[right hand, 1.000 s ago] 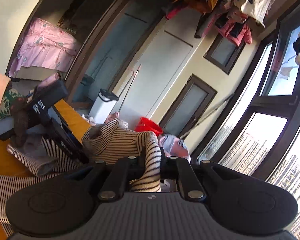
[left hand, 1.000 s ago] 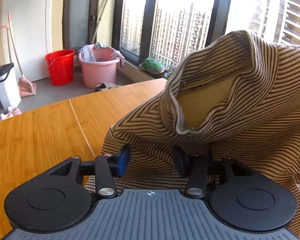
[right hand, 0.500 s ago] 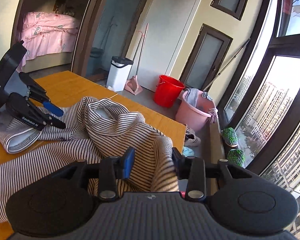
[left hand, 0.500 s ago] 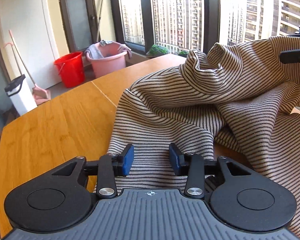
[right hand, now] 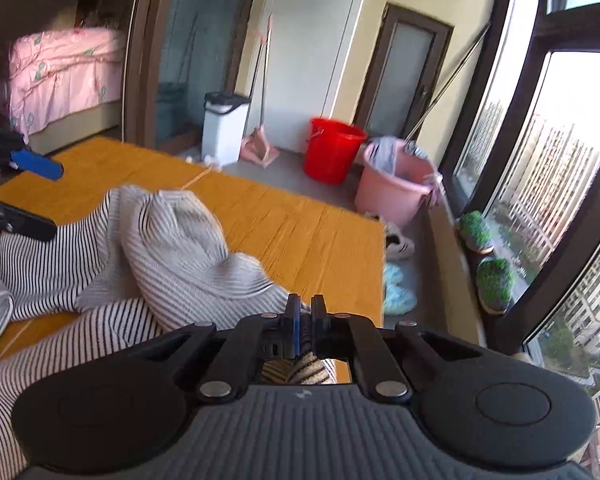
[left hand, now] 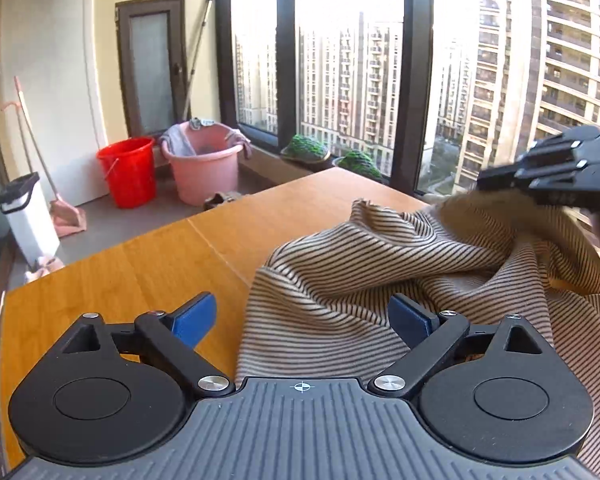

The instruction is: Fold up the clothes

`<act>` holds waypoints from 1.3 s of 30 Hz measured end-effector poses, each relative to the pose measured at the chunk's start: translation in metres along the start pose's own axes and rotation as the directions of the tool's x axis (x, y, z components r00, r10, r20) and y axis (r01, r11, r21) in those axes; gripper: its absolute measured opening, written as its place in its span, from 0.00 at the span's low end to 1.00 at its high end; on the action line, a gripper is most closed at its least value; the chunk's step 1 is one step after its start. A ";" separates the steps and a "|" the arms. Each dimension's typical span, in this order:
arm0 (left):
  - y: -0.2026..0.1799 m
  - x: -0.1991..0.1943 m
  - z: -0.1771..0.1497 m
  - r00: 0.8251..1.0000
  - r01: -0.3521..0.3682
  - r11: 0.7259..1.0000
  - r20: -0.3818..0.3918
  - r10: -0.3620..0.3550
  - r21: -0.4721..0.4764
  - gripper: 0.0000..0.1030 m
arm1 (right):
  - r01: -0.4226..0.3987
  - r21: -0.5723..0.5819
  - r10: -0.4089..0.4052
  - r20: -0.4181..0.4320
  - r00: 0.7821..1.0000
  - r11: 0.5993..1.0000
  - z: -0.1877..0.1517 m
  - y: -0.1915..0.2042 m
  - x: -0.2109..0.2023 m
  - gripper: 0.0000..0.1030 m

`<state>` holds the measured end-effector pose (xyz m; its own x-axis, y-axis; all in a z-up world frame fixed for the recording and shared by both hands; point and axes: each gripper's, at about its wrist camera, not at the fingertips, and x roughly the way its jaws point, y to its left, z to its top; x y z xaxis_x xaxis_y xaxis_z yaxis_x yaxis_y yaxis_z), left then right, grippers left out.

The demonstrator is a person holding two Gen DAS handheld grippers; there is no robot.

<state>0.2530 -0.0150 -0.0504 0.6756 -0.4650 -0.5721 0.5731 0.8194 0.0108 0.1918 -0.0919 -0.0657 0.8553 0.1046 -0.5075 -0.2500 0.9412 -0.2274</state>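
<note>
Left hand-held gripper (left hand: 300, 320) has gone from a narrow gap half a second ago to jaws spread wide, nothing between the blue pads. It sits low over the near edge of the striped top (left hand: 380, 280), one pad over bare table (left hand: 140, 264), the other over cloth.

Right hand-held gripper (right hand: 304, 314) has done the opposite: it was part open half a second ago, now it's clamped on a fold of the striped top, fabric bunched between the pads and hanging under them. A second ago that end of the garment was hoisted high in front of the left camera; now it's down, draped in a rumpled heap on the table with only the right-hand end lifted off the surface.

The right wrist view is motion-blurred, so I can't say which part of the garment it has; possibly a sleeve or hem.

Meaning for the task: the top isn't folded. It's crumpled, no flat panels or clean creases visible. The right has one anchor; the left is wide and lined up at the cloth edge, so a second pinch there looks plausible, to stretch the garment flat between both.
</note>
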 end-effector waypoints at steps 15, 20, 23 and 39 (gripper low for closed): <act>-0.029 0.065 0.012 0.993 -0.027 0.995 -0.111 0.038 0.100 0.43 | 0.067 -0.136 -0.027 0.279 0.960 0.988 0.022 0.009 -0.127 0.04; -0.025 0.047 0.009 0.994 -0.085 0.994 -0.067 0.090 0.064 0.17 | 0.022 -0.132 0.006 0.208 0.978 0.991 0.015 0.007 -0.110 0.05; -0.029 0.037 -0.001 0.989 -0.128 0.982 -0.060 0.137 0.141 0.13 | -0.005 -0.128 0.026 0.165 0.986 0.992 0.010 0.006 -0.100 0.14; -0.005 -0.032 -0.044 0.983 -0.122 0.976 -0.115 0.144 0.178 0.15 | -0.139 -0.175 0.122 -0.108 0.987 0.975 0.016 0.019 0.012 0.61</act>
<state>0.2077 0.0108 -0.0685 0.6930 -0.3007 -0.6552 0.5598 0.7972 0.2262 0.2043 -0.0675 -0.0629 0.7645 0.1832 -0.6181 -0.4422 0.8466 -0.2961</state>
